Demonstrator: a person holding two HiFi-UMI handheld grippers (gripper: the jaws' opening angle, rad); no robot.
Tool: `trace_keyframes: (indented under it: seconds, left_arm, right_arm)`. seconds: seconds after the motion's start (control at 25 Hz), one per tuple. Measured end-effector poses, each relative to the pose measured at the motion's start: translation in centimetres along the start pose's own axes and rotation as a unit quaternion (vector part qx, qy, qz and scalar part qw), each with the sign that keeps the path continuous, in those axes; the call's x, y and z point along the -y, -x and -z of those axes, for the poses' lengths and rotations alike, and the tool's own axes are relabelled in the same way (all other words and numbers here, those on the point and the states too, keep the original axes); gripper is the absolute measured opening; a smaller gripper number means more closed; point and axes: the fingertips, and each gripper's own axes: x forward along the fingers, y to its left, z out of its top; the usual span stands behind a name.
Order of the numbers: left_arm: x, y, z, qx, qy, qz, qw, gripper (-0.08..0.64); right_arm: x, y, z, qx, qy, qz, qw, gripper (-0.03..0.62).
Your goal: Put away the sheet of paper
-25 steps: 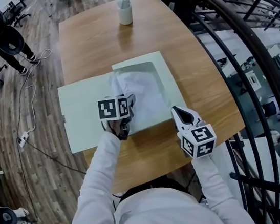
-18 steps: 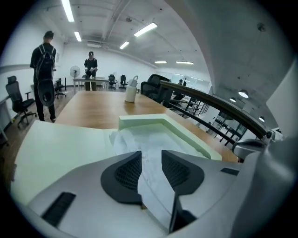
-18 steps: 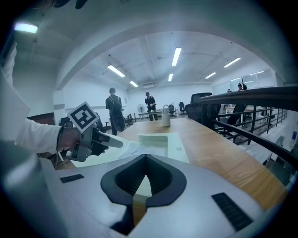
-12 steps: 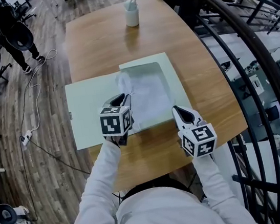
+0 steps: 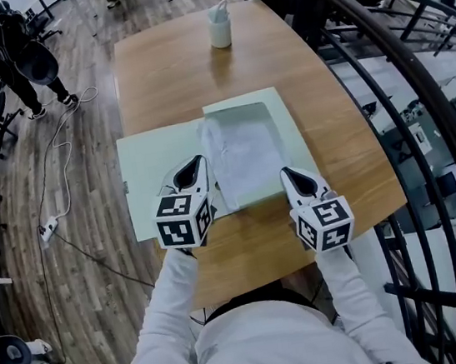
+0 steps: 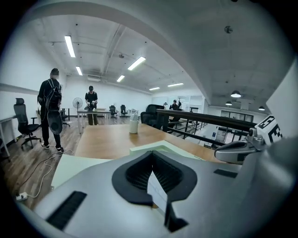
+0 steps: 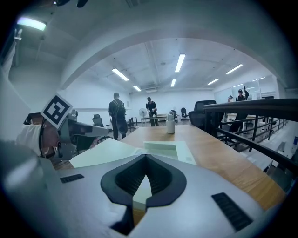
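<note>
From above the person's shoulders, the head view looks steeply down the long wooden desk [image 5: 162, 68]. Both gripper views sit low, tight behind their own jaws, facing along it toward the white cup [image 5: 220, 30] at the far end. All three share the pale green open box [image 5: 237, 100].

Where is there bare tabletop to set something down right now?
Widest: the bare wooden tabletop between the white cup and the pale green open box. A narrower strip runs right of the box. Crowded: the flat pale green board covers the left side.
</note>
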Motion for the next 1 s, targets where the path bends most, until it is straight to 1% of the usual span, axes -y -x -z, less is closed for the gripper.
trace_keyframes:
  seconds: [0.32,0.44,0.6,0.84,1.0]
  left_arm:
    - [-0.9,3.3,-0.6,0.026,-0.009,-0.004,0.9996,0.017]
    - [-1.3,4.3,-0.6,0.034,-0.006,-0.006,0.9994,0.017]
    - [-1.6,5.2,-0.1,0.037,0.004,-0.008,0.9993,0.017]
    - [-2.2,6.2,0.5,0.037,-0.021,-0.019,0.9989,0.017]
    - [-2.4,6.6,0.5,0.040,-0.014,-0.019,0.9989,0.017]
  right_arm:
    - [-1.6,0.5,-1.3,0.016,0.015,0.008,1.000,0.027]
    - [-2.0,0.8,-1.7,0.025,0.021,0.013,0.999,0.026]
    - [-2.1,1.2,-2.1,0.036,0.026,0.024,0.999,0.026]
    - [-2.3,1.6,-2.2,0.038,0.035,0.040,0.998,0.026]
    - [-2.5,1.8,-2.4,0.042,0.041,0.040,0.998,0.026]
